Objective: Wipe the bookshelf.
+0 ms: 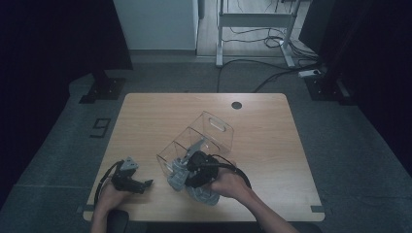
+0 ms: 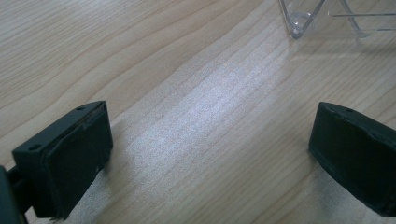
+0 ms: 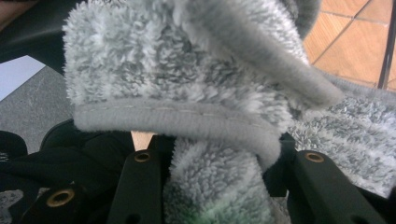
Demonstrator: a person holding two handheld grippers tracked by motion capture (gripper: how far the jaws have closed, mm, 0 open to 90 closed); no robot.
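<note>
Counter [image 1: 272,145]: light wood, bare apart from the work near its front edge.

Clear bin [image 1: 197,143]: transparent plastic, divided into 3 compartments as far as we can tell, lying diagonally at mid-counter, with a handle slot in its far end wall. Its near end points toward the front edge.

Grey fleece cloth [image 3: 187,84]: bunched, held at the bin's near end, just above the front part of the counter. In the right gripper view it hangs thick between the jaws, hem folded across.

Right gripper [image 1: 187,170]: jaws pinching the cloth, closed partway on a thick wad. Left gripper [image 1: 141,184]: rests near the front-left corner, jaws spread with bare wood between them, a bin corner visible farther off.

Our judgement of the step: carrying the cloth to a compartment of the bin. To do it well:
- keep the pinch firm; fleece is bulky and could slip.
- lift the trailing folds clear of the bin wall before lowering, or they could snag and tip the light bin.
- we would bring the left gripper up to steady the bin.
- release only once the wad sits below the rim.
</note>
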